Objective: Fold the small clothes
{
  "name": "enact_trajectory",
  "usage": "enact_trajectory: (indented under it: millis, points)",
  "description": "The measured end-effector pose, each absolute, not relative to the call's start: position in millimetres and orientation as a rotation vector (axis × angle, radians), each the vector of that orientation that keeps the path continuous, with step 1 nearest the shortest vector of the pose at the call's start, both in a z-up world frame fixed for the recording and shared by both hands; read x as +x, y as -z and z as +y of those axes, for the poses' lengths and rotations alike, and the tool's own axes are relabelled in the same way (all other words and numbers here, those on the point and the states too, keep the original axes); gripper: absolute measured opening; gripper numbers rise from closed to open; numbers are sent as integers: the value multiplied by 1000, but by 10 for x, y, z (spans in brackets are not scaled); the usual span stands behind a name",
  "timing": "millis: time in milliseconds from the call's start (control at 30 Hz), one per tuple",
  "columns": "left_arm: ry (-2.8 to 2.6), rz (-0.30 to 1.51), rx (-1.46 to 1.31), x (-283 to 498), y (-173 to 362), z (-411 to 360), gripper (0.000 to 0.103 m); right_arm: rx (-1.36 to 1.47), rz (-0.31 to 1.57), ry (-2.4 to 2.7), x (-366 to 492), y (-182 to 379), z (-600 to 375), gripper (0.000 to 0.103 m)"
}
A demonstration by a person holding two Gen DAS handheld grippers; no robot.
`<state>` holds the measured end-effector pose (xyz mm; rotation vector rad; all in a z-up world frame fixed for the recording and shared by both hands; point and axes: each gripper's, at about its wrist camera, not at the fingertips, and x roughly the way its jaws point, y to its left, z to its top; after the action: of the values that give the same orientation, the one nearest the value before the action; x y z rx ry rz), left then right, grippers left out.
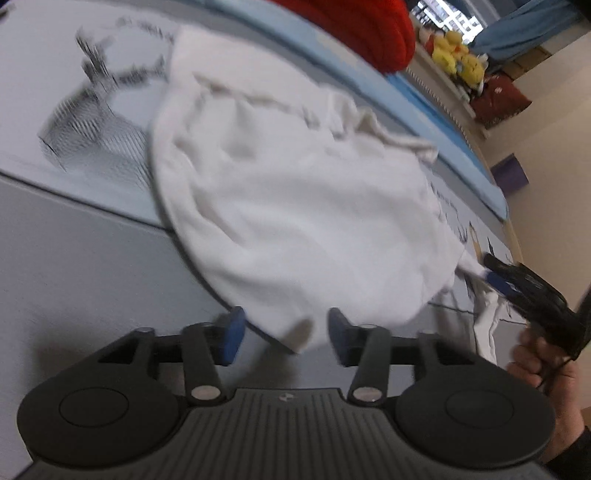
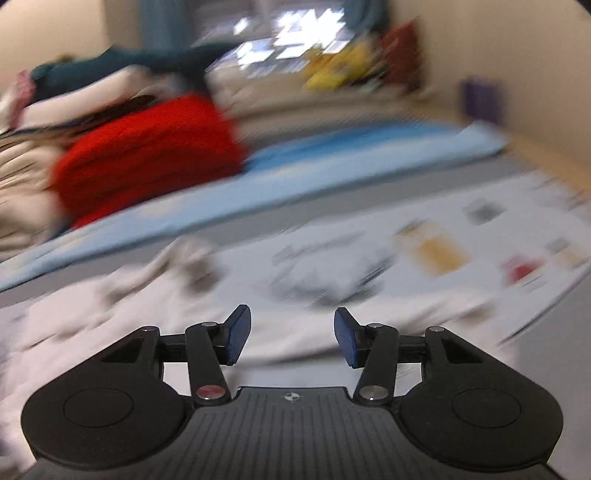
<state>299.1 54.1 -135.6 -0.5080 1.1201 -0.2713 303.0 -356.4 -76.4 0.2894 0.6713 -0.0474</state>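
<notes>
On the printed grey-white table [image 1: 92, 258] lies the white garment [image 1: 295, 221], rumpled and roughly rounded, its near edge reaching almost to the table's front.

Left of the garment's near hem, the left gripper [image 1: 284, 338] hovers with its blue pads well spread; a fold of the hem sits in the gap between them, but neither pad presses on it, so nothing is held. At the garment's right corner, seen from the left wrist camera, the right gripper [image 1: 495, 278] sits against a drawn-out tip of the cloth; whether its pads are pinching that tip I cannot tell from there. The right wrist camera, badly blurred, shows the right gripper's pads parted with pale cloth below and nothing plainly between them, so I read it as open.

Beyond the garment a blue mat [image 1: 424, 99] runs along the table's far side, with a red bundle [image 1: 365, 33] upon it.

By my judgement the folding has not truly begun: both claws are taking position at the near edge. The next move calls for each to close on a corner of the hem, then lift and carry it over toward the far side.
</notes>
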Motion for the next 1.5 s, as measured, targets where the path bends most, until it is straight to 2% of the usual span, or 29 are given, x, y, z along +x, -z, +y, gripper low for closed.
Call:
enact_trajectory:
  millis: [100,167,200,233,267,300,333,500,667,800,900,933,1000,1067,1133,1367,1400,1433,1500]
  points:
    - [236,1134,-495,3051,1493,432,62,310,776,-24,3175,976,-3310,52]
    - [212,1107,-480,3061,1505,398,56,304,810,-24,3252,1054,-3185,52]
    - [207,1089,-457,3065,1488,363,46,305,822,-21,3299,1090,-3154,51]
    - [215,1075,-431,3067,1468,333,16,302,825,-12,3331,1112,-3129,47]
    - [221,1055,-403,3064,1422,314,3,297,821,-3,3329,1121,-3075,39]
    - [216,1025,-381,3040,1350,319,3,296,809,-2,3325,1101,-3062,14]
    - [219,988,-365,3012,1247,346,2,296,790,0,3305,1054,-3072,9]
    - [257,802,-366,2810,589,624,2,322,640,-49,3026,442,-3053,7]
    - [305,845,-330,2414,62,1058,2,203,588,-182,2363,-338,-2889,7]
    - [286,924,-313,2041,127,1521,3,112,716,-403,1700,-502,-2789,11]
    - [181,971,-401,1943,431,1853,10,185,712,-382,1500,-398,-2957,43]
    - [163,1008,-400,1964,534,1887,14,208,719,-329,1532,-319,-3019,45]
    - [125,1063,-376,1997,664,1876,15,228,747,-237,1628,-142,-3086,45]
    - [128,1114,-380,2028,761,1864,30,257,802,-182,1773,114,-3124,45]
    - [157,1178,-366,2082,881,1783,40,248,893,-131,1814,424,-3132,44]
    - [185,1341,-201,2116,1273,1466,41,88,1118,82,2217,1051,-3188,43]
    - [186,1357,-173,2118,1308,1438,41,86,1144,81,2224,1110,-3186,37]
    - [186,1365,-151,2075,1346,1433,38,90,1157,59,2215,1142,-3164,22]
    - [183,1370,-98,2063,1389,1410,20,47,1139,16,2108,1146,-3109,6]
